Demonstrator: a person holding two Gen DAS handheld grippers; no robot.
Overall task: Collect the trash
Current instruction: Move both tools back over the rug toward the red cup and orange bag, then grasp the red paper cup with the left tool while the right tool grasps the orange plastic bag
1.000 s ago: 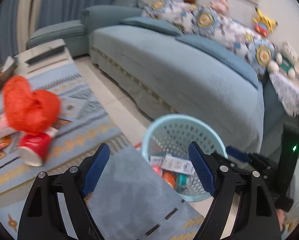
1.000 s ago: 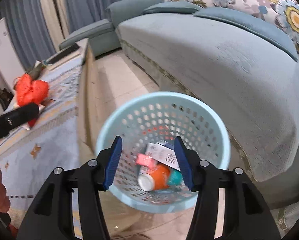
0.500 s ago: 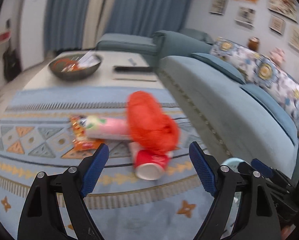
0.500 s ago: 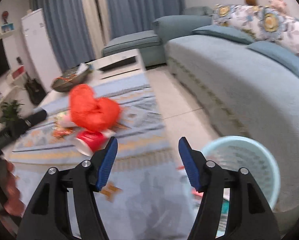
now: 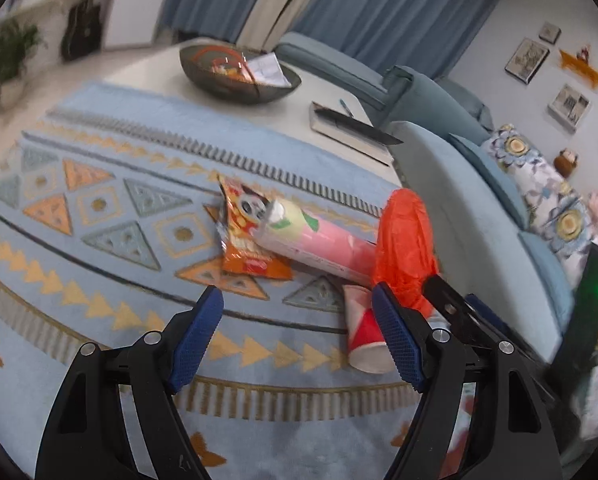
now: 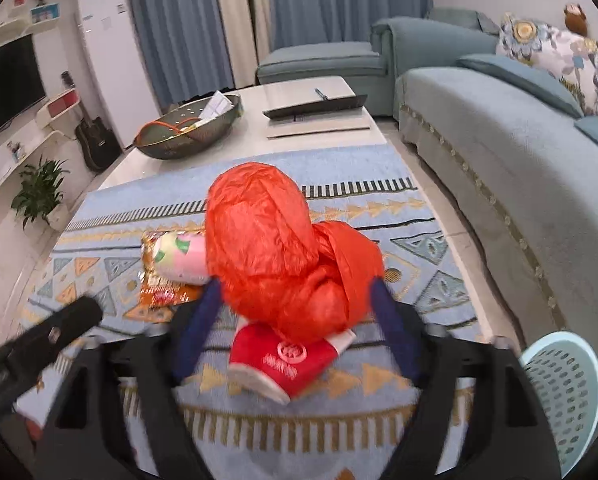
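On the table's blue patterned cloth [image 5: 99, 200] lies a heap of trash. It holds a crumpled orange-red plastic bag [image 6: 271, 248], a tipped red paper cup [image 6: 287, 360], a pink tube [image 5: 319, 240] and an orange snack packet [image 5: 243, 240]. My right gripper [image 6: 295, 286] is opening its jaws. The bag and cup sit between its blurred fingers, and neither pad presses on them. My left gripper [image 5: 295, 296] hovers over the cloth left of the cup [image 5: 365, 332], jaws wide and closing slightly with nothing between them. The pale blue trash basket [image 6: 563, 392] stands at the lower right.
A dark bowl [image 5: 239, 76] with papers and a flat book with a pen [image 5: 351, 132] sit at the table's far end. A blue-grey sofa [image 6: 519, 160] runs along the right. A fridge [image 6: 111, 60], a plant [image 6: 39, 192] and a guitar [image 6: 95, 140] stand on the left.
Both views have swung from the basket to the trash heap on the table. The right jaws have spread wider, and the bag and cup now lie between them.
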